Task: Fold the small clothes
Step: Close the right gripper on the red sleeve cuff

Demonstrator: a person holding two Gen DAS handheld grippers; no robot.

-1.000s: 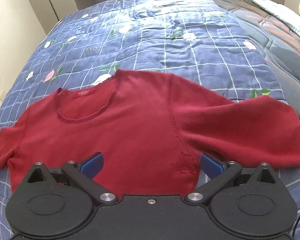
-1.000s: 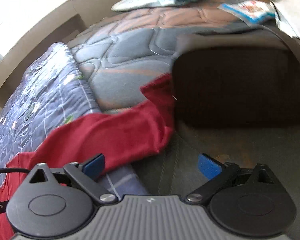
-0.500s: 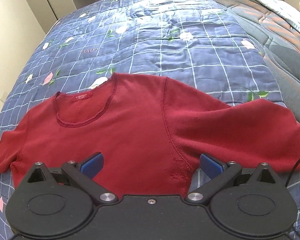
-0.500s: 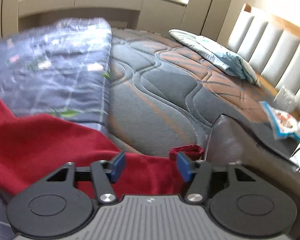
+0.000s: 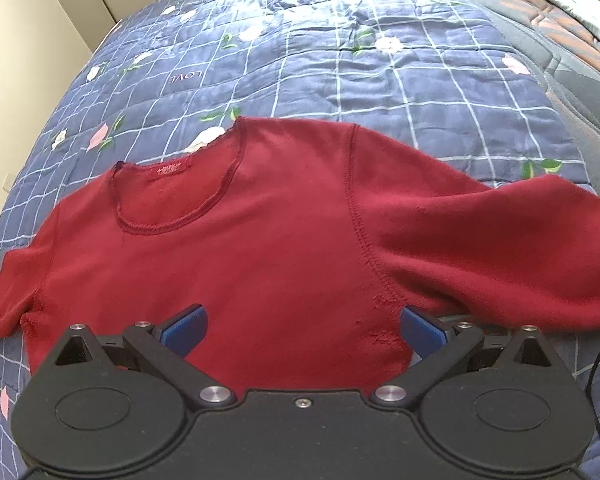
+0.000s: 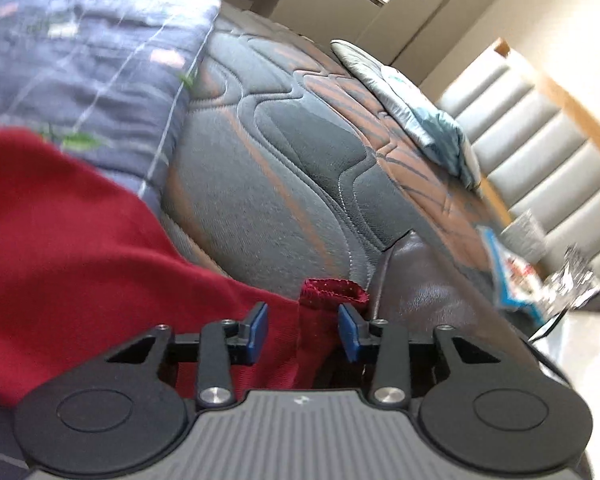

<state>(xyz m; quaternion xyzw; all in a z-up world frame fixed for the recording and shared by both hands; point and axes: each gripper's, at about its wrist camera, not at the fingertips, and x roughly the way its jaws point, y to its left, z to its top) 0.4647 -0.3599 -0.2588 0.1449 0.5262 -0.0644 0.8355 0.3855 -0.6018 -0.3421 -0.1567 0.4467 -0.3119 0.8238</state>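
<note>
A dark red long-sleeved sweater (image 5: 260, 240) lies spread front-up on a blue checked floral quilt (image 5: 340, 60), neckline to the far left. My left gripper (image 5: 302, 330) is open, its blue pads wide apart above the sweater's body near the right armpit seam. In the right wrist view the sweater's right sleeve (image 6: 100, 248) runs to its cuff (image 6: 332, 288), which stands between the blue pads of my right gripper (image 6: 302, 330). The jaws are partly closed around the cuff, with a gap showing on each side.
Right of the quilt is a grey and orange quilted mattress (image 6: 300, 152). A dark brown leather piece (image 6: 420, 292) lies just beyond the cuff. A pale blue pillow (image 6: 412, 92), a padded headboard (image 6: 540, 152) and a blue-white packet (image 6: 508, 276) are farther right.
My right gripper has swung to the sleeve end and narrowed its jaws around the cuff. The left gripper has stayed open over the sweater and drifted slightly.
</note>
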